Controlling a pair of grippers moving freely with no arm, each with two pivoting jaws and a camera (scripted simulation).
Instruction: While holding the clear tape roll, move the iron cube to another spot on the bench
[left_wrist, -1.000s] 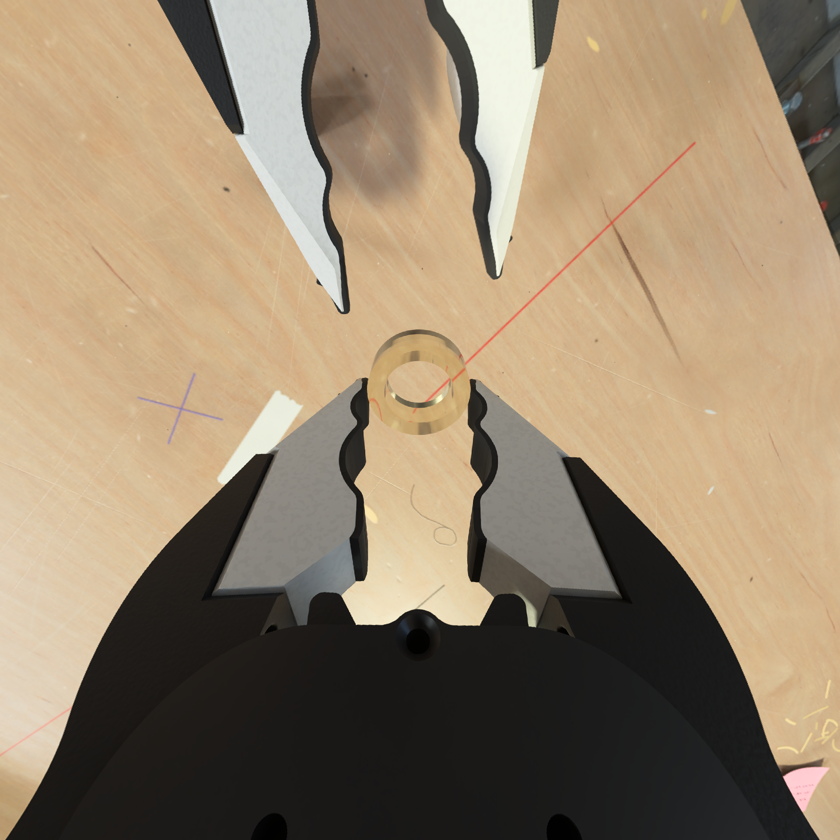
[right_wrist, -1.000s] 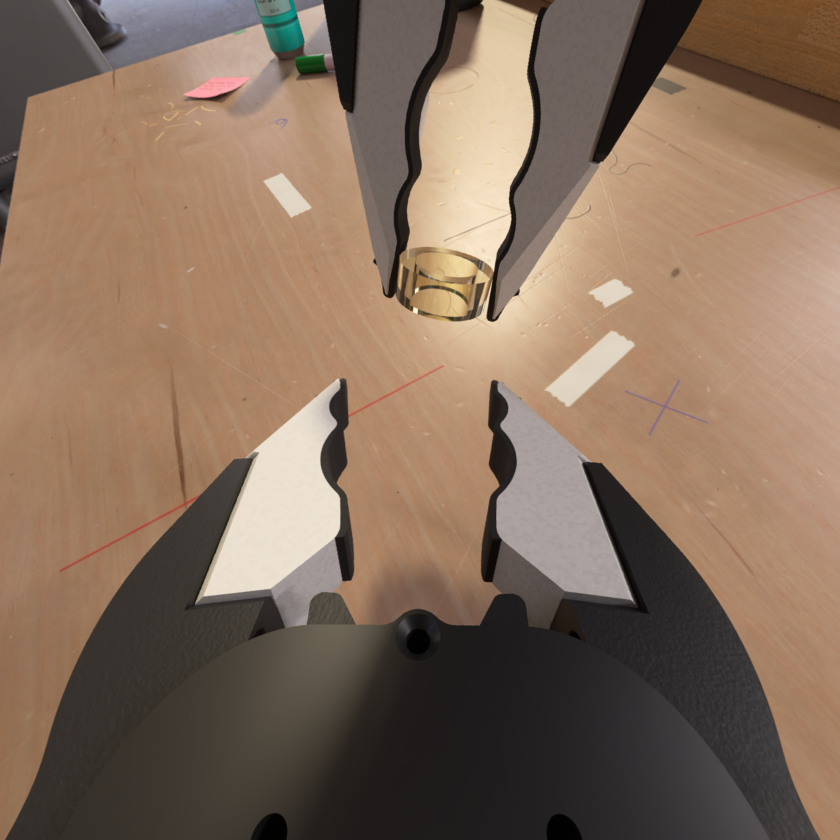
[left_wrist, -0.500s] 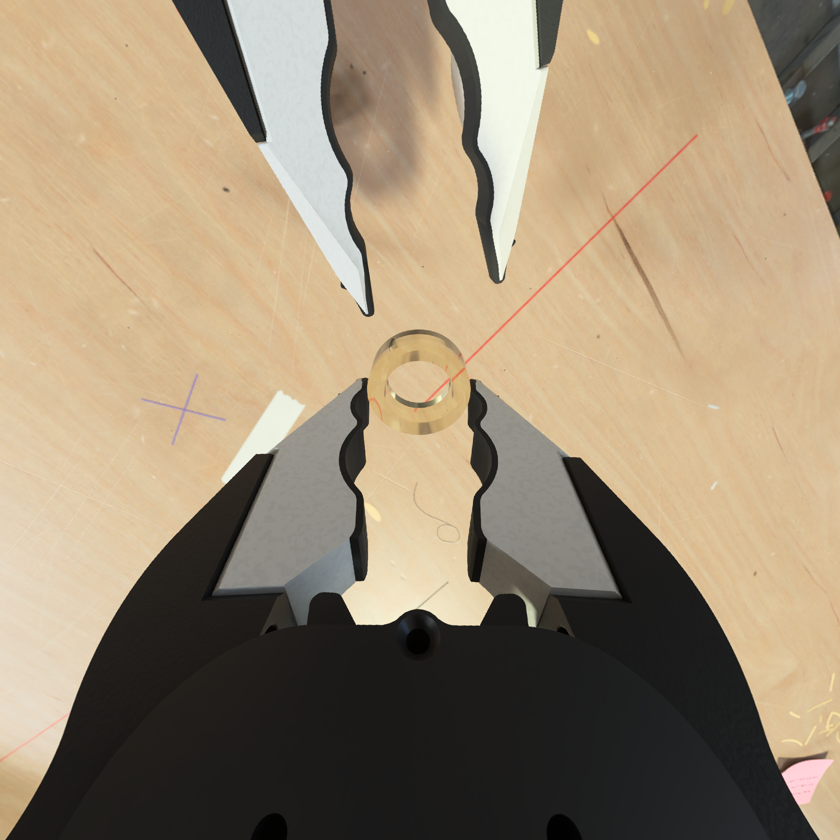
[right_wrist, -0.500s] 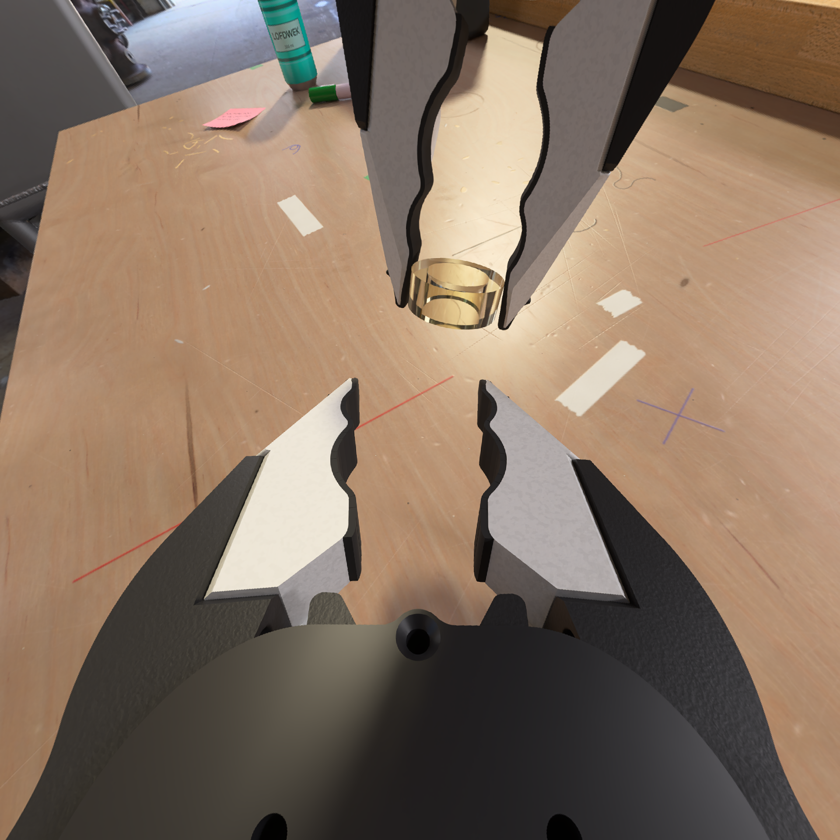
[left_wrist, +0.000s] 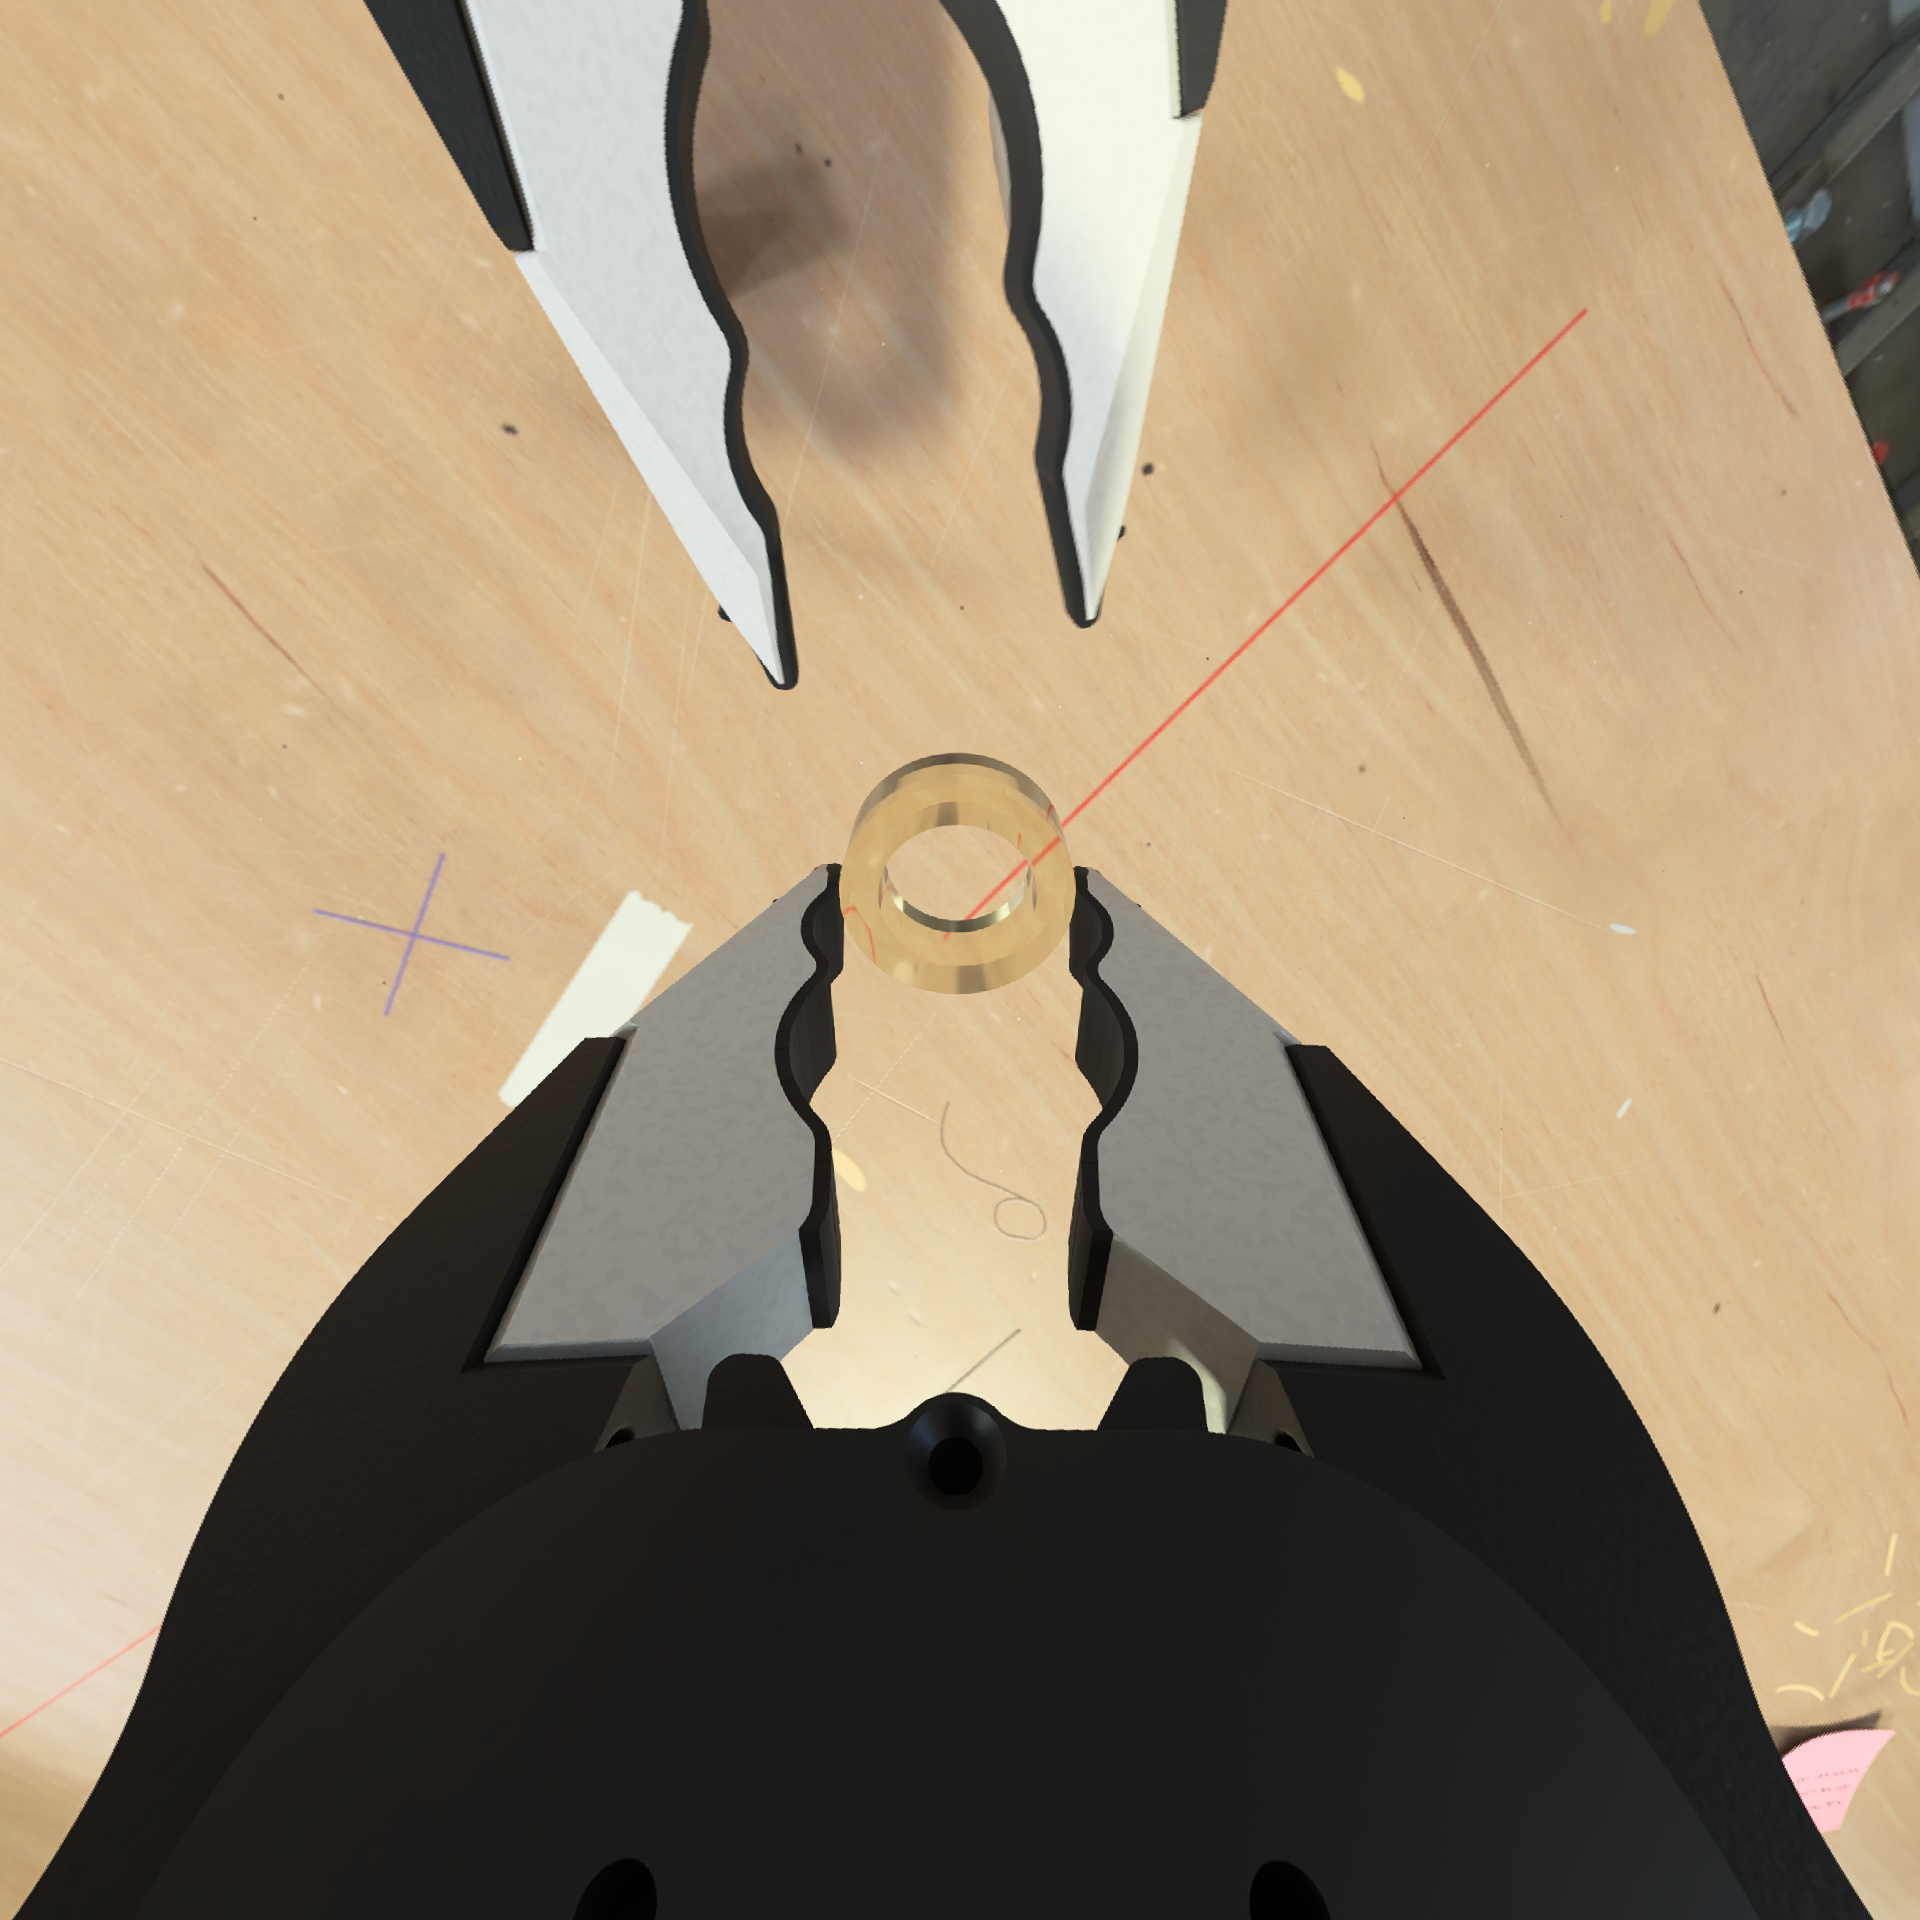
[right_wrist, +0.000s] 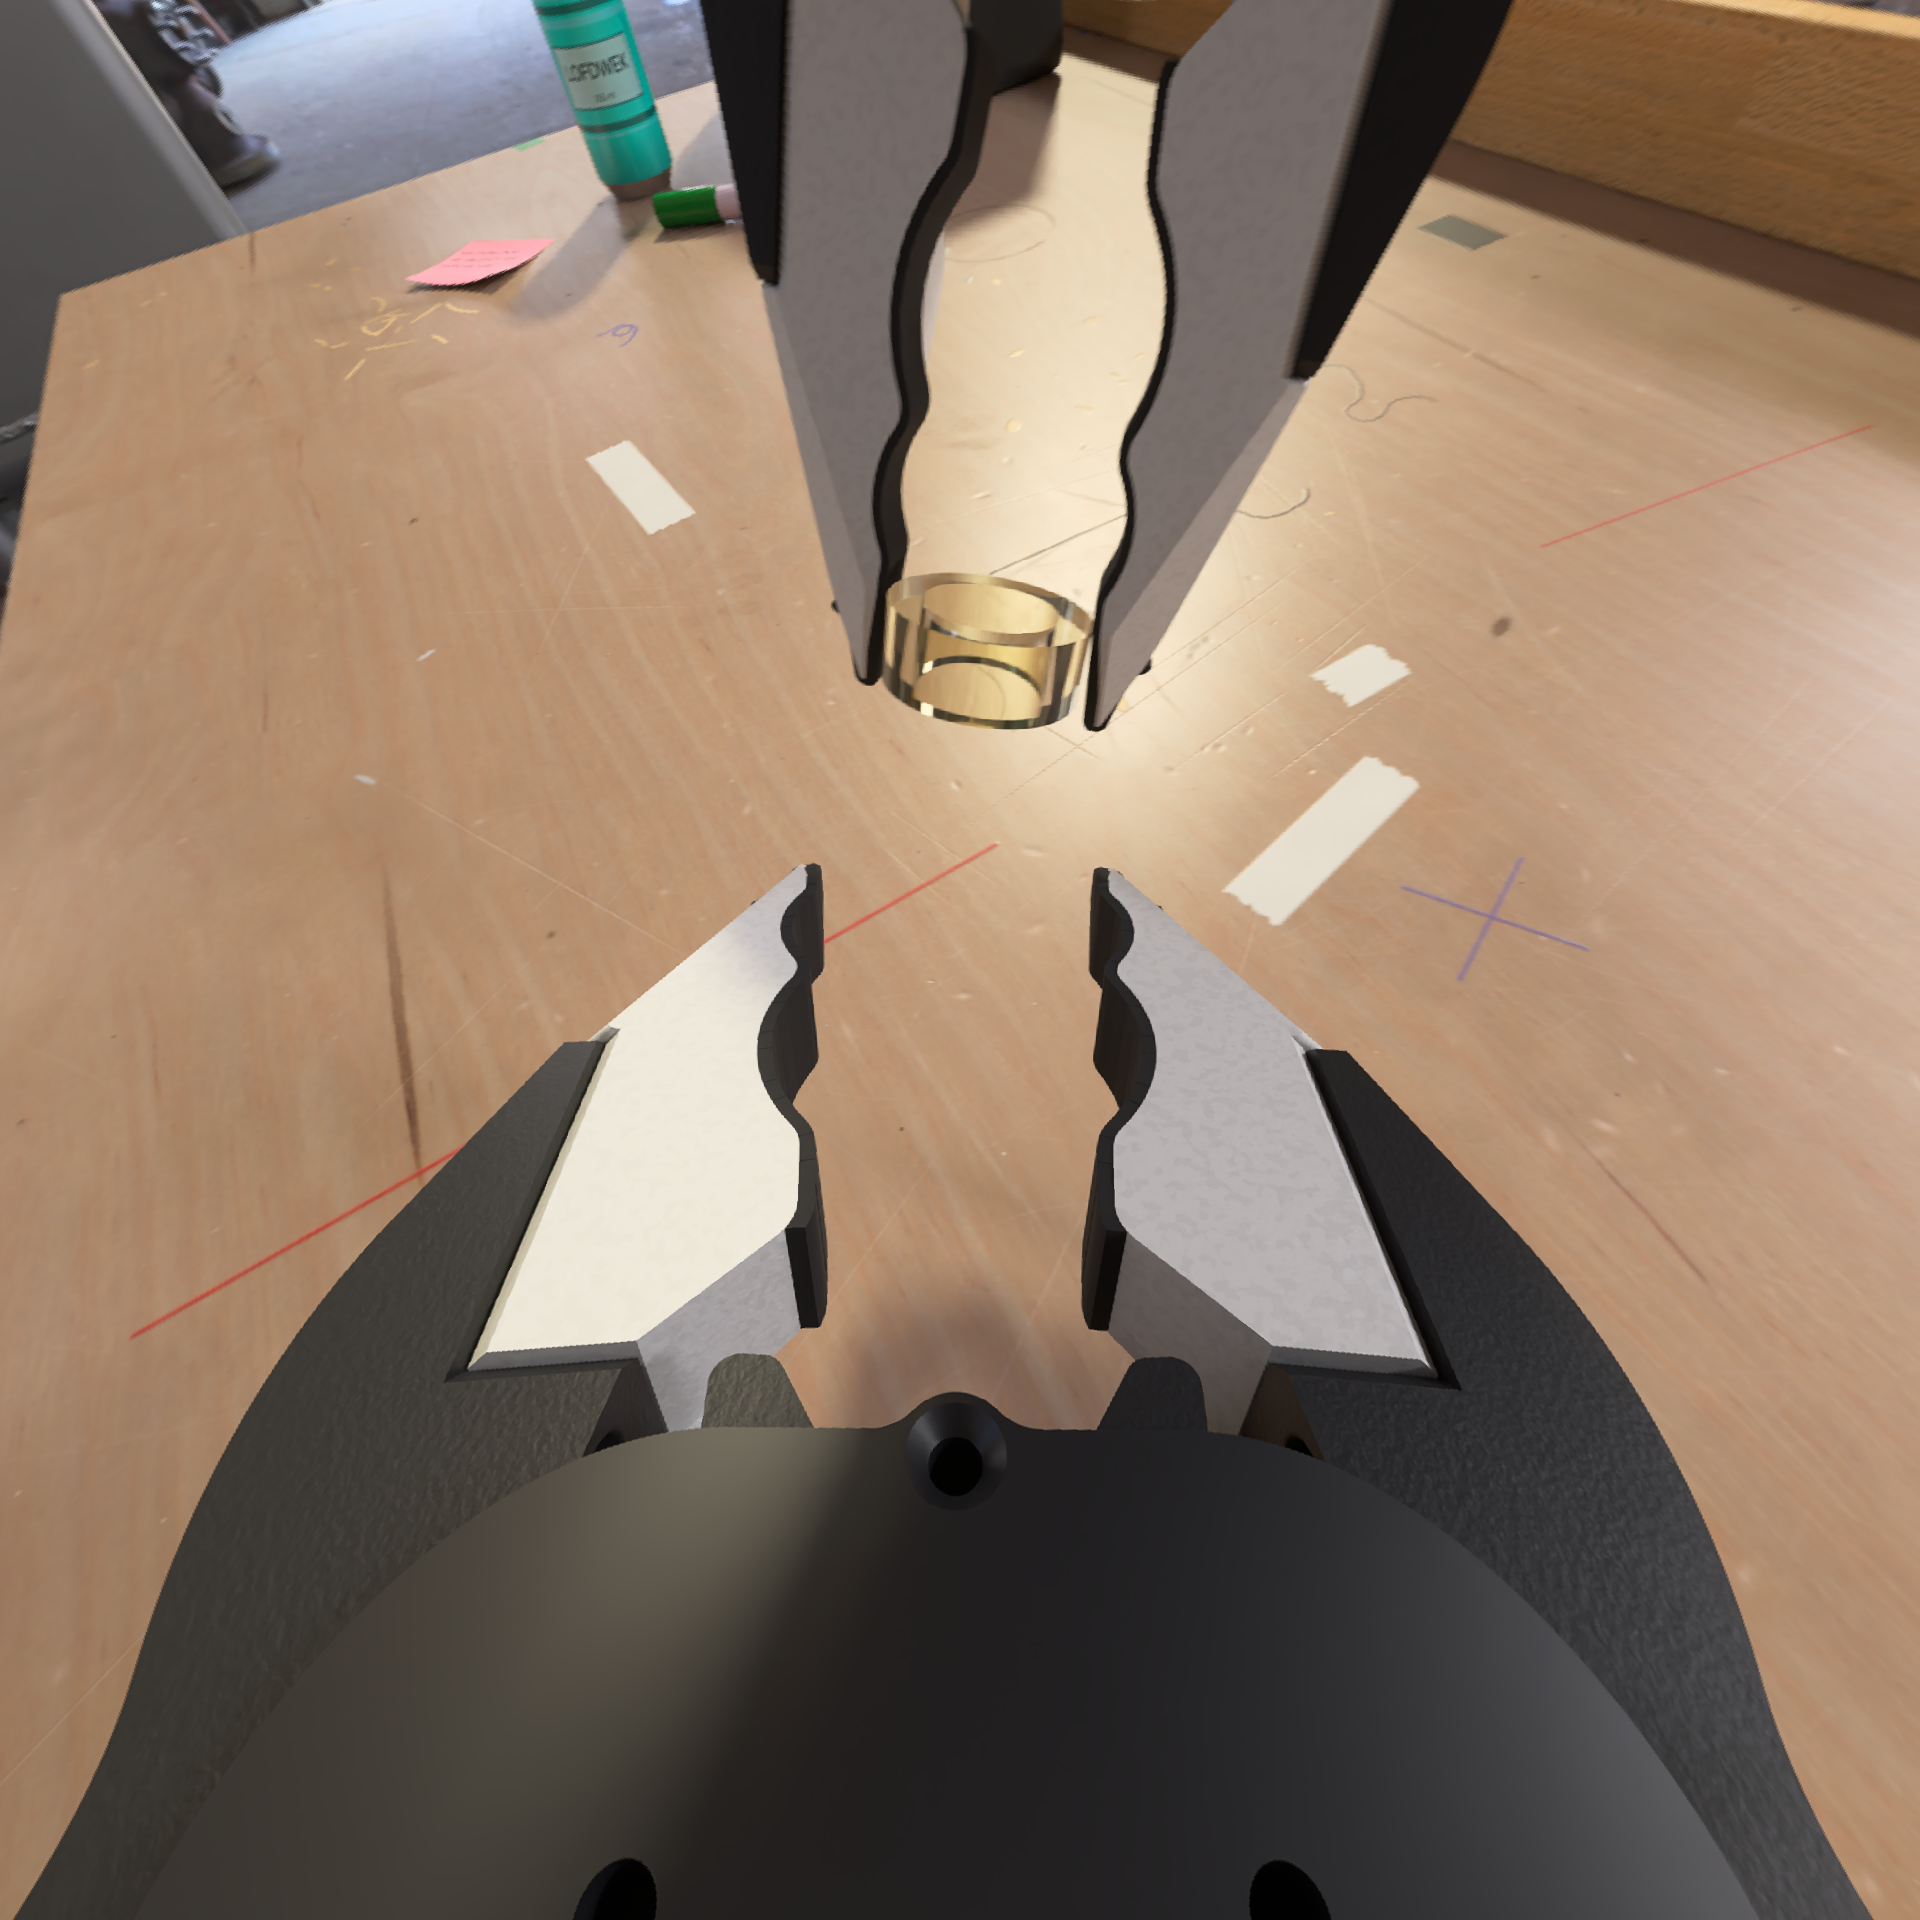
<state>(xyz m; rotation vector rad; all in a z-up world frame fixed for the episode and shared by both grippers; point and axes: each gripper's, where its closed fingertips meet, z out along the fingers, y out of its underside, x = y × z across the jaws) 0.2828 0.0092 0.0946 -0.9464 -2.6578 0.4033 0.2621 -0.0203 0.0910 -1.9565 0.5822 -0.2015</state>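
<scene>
My left gripper (left_wrist: 954, 881) is shut on the clear tape roll (left_wrist: 956, 968), a small amber-tinted ring held at its fingertips above the wooden bench (left_wrist: 1455, 935). In the right wrist view the left gripper (right_wrist: 982, 698) comes down from the top with the roll (right_wrist: 982, 655) between its tips. My right gripper (right_wrist: 956, 875) is open and empty, its tips a short way from the roll and facing it. It shows at the top of the left wrist view (left_wrist: 930, 646). The iron cube is not in either view.
A teal bottle (right_wrist: 608, 94), a green marker (right_wrist: 691, 205) and a pink note (right_wrist: 478, 260) lie at the bench's far end. White tape strips (right_wrist: 1320, 836), a purple cross (right_wrist: 1491, 920) and a red line (left_wrist: 1330, 561) mark the top. A wooden board (right_wrist: 1662, 156) borders the back right.
My right gripper's fingers have closed partway and its view has tilted up, showing more of the far end. The left gripper and the roll have stayed put.
</scene>
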